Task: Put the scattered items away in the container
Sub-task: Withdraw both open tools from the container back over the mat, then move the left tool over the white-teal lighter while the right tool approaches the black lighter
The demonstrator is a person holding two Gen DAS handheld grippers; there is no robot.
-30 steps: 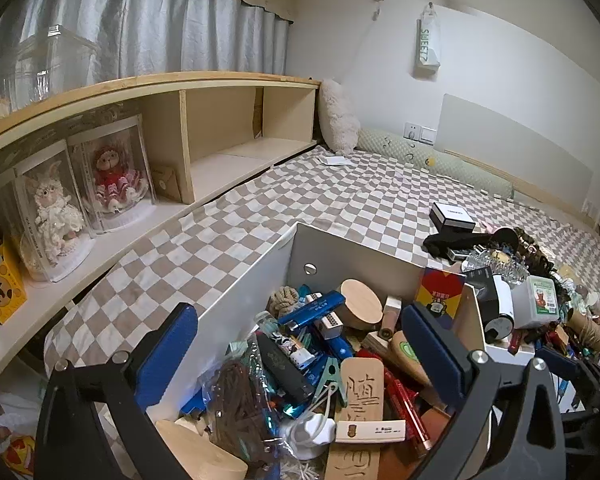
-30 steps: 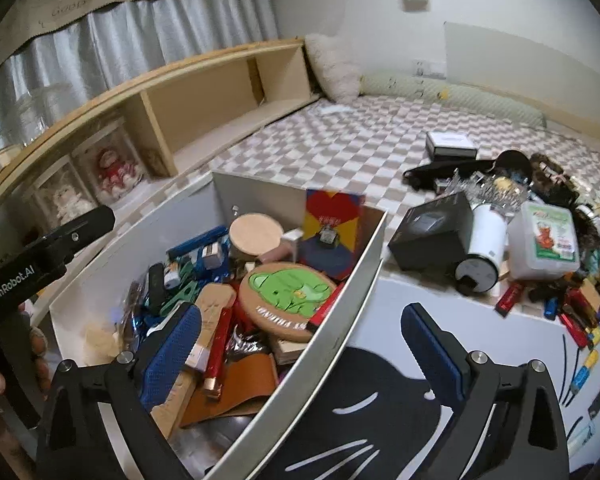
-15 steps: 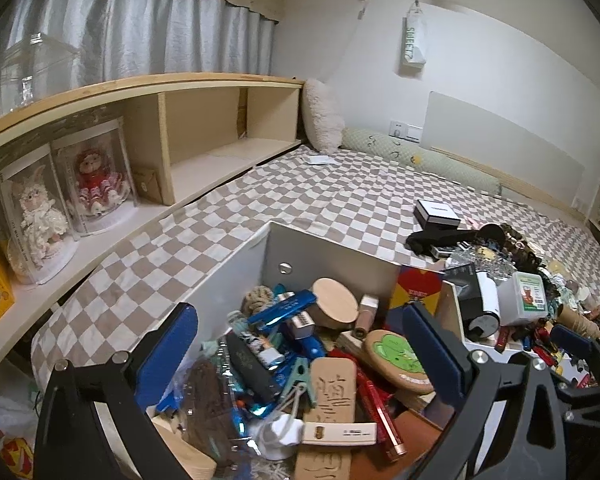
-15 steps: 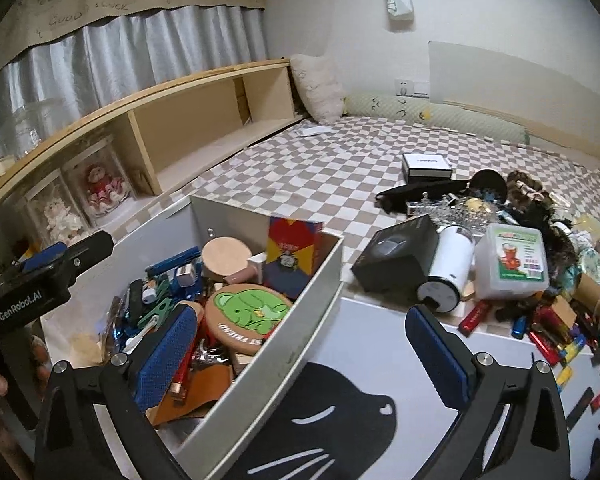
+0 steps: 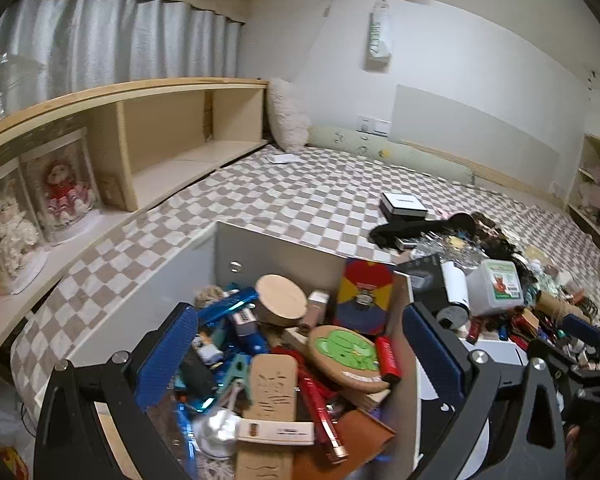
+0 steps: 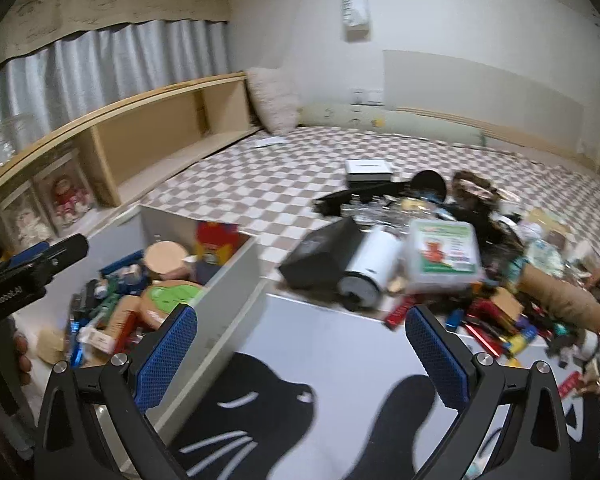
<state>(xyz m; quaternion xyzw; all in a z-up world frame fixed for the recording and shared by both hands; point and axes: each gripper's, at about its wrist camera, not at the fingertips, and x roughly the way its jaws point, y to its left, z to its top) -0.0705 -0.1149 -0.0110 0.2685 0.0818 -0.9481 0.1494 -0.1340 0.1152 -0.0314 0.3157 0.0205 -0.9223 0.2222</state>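
Note:
A white open box point(image 5: 278, 240) point(image 6: 228, 280) on the checkered bed holds many small items, among them a round green coaster point(image 5: 346, 350) and a round wooden lid point(image 5: 282, 298). My left gripper point(image 5: 300, 356) is open and empty, hovering over the box. My right gripper point(image 6: 300, 354) is open and empty above the white mat with a black cat print point(image 6: 332, 340), right of the box. A scattered pile lies to the right: a black box point(image 6: 320, 258), a white cylinder point(image 6: 370, 270), a clear tub with a green label point(image 6: 442, 254), and red and blue small items point(image 6: 496, 330).
A wooden shelf point(image 5: 148, 136) runs along the left with dolls in clear cases point(image 5: 66, 192). A black-and-white box point(image 6: 368, 170) lies further back on the bed. A pillow point(image 5: 286, 120) and a bolster point(image 5: 388, 154) lie at the wall.
Both grippers have pulled back and risen, staying open. The right view has swung right, away from the box toward the scattered pile.

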